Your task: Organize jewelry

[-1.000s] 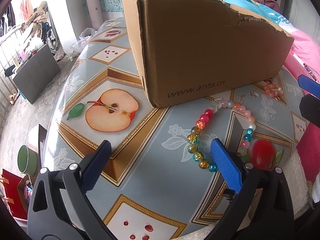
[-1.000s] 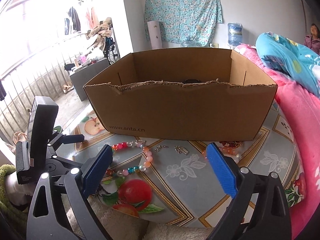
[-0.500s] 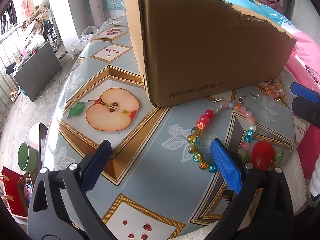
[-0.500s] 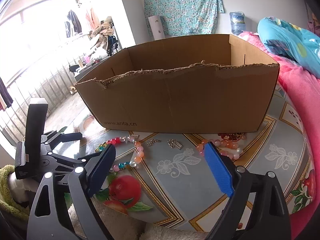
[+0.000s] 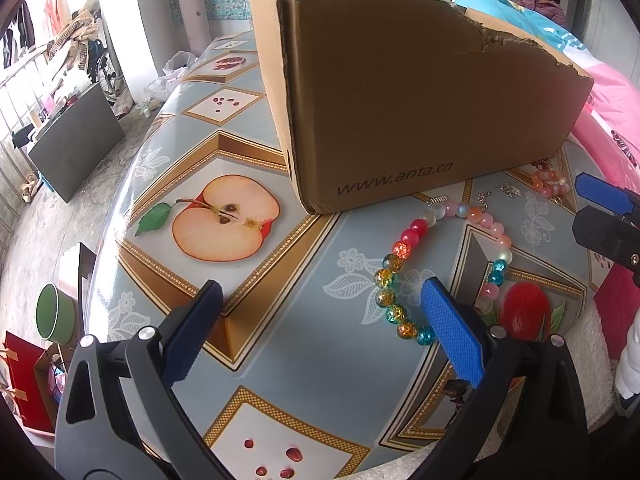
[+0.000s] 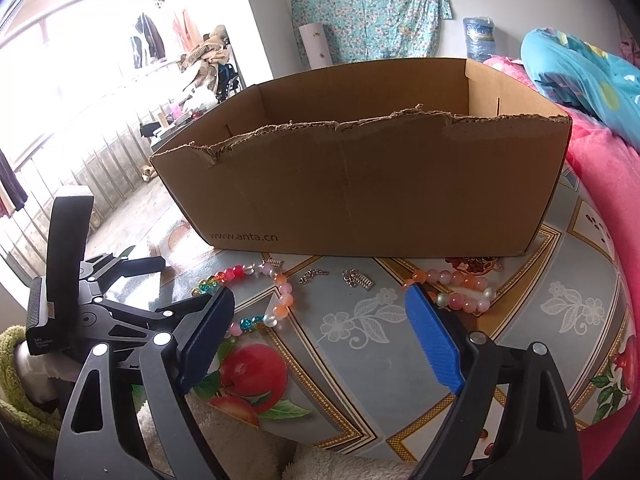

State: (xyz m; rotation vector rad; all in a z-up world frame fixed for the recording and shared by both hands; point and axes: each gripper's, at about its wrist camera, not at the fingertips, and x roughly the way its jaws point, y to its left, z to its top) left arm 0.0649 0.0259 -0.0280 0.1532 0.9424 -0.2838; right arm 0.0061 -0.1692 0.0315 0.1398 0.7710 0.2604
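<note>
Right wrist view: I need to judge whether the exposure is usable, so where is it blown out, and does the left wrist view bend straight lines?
Right wrist view: the window is overexposed white; the cardboard box stays readable. Left wrist view: fisheye bows the table edge, corners vignetted black.
</note>
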